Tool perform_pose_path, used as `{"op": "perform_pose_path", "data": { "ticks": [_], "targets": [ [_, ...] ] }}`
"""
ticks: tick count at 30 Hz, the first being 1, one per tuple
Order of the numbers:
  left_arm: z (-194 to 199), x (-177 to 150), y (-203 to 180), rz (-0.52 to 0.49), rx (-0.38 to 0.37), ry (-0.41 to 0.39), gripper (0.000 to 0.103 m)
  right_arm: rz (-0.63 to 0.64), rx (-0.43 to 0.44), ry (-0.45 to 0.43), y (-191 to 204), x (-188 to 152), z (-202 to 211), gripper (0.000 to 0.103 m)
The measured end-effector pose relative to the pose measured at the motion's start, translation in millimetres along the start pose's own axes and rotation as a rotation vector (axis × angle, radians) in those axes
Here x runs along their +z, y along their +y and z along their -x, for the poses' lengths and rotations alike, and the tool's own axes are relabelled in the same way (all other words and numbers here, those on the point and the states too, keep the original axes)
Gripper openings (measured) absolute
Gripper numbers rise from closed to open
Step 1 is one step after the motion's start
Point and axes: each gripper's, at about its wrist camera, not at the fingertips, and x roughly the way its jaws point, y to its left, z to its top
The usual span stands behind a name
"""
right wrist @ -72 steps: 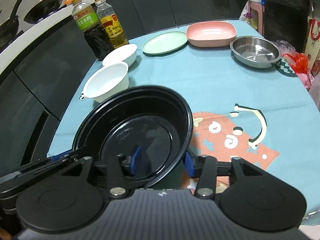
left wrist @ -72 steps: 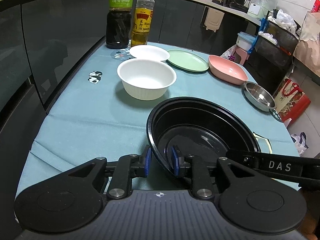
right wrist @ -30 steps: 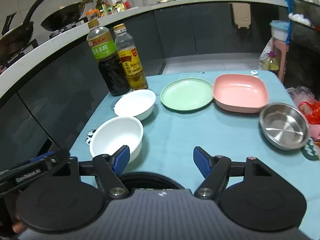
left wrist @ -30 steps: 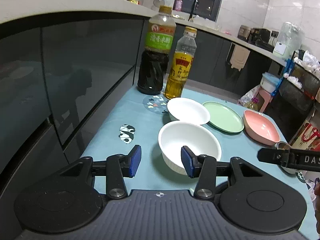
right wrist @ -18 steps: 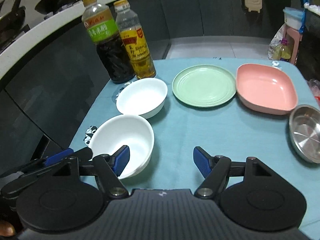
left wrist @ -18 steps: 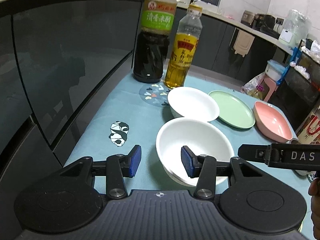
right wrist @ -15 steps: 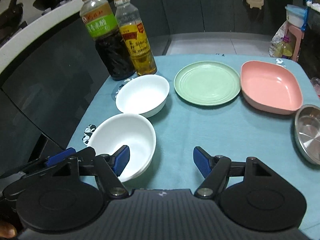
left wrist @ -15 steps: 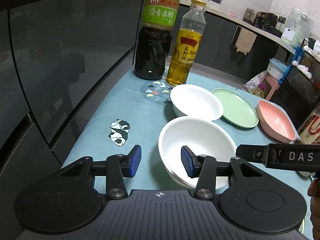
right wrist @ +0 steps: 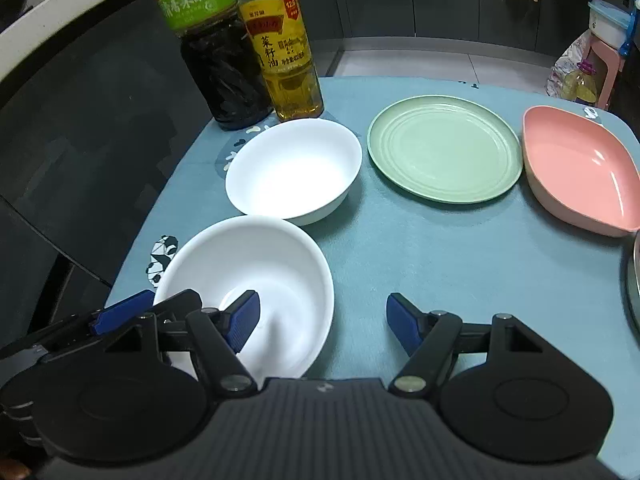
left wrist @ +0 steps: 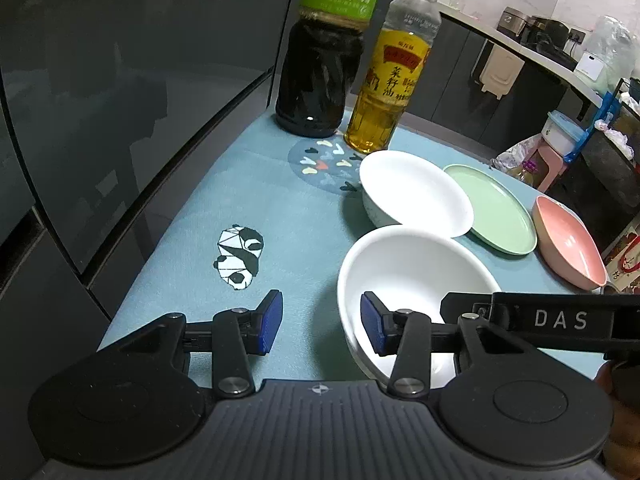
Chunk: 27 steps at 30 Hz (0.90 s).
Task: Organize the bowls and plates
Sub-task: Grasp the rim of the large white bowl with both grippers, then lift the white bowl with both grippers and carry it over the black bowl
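Note:
Two white bowls stand on the blue tablecloth; the near white bowl (left wrist: 412, 268) (right wrist: 248, 260) is right in front of both grippers. My left gripper (left wrist: 320, 312) straddles its left rim, one pad inside and one outside; its jaws are closing but the pads do not touch the rim. My right gripper (right wrist: 323, 312) stands open over the right rim, its left finger inside the bowl. The far white bowl (left wrist: 416, 192) (right wrist: 294, 168) sits just behind. A green plate (right wrist: 444, 148) and a pink dish (right wrist: 576, 164) lie further right.
A dark vinegar bottle (left wrist: 320, 60) and a yellow oil bottle (left wrist: 392, 80) stand at the table's back edge, close behind the far bowl. A steel bowl's rim (right wrist: 634, 280) shows at the right edge. Dark cabinet fronts run along the left side of the table (left wrist: 280, 240).
Both grippers let go of the black bowl, which is now out of view. They moved forward and down to the near white bowl and now straddle its rim on either side.

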Motion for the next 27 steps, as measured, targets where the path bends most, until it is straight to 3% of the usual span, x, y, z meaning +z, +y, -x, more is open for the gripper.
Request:
{"op": "perform_pose_path", "data": {
  "ticks": [5,6,8,10,13,27],
  "targets": [
    [-8,-1,3,0.007,-0.02,0.02,0.039,-0.006,-0.006,0.025,-1,3,-10,0.053],
    [-9,-1,2,0.006,-0.03,0.023,0.034,-0.006,-0.004,0.031,-1,4,-12,0.051],
    [-12,-2,1,-0.001,-0.045,0.036,0.028,0.002,0.016,0.05,0,3,-16,0.031],
    [-14,-3,1,-0.005,-0.065,0.047,0.023,0.012,0.036,0.069,1,3,-20,0.02],
    [-12,-5,-2,-0.023,-0.09,0.043,0.016,0.017,0.046,0.079,2,2,-22,0.012],
    [9,-5,-12,-0.05,-0.09,-0.019,0.016,0.041,0.067,0.034,4,0,-4,0.01]
  ]
}}
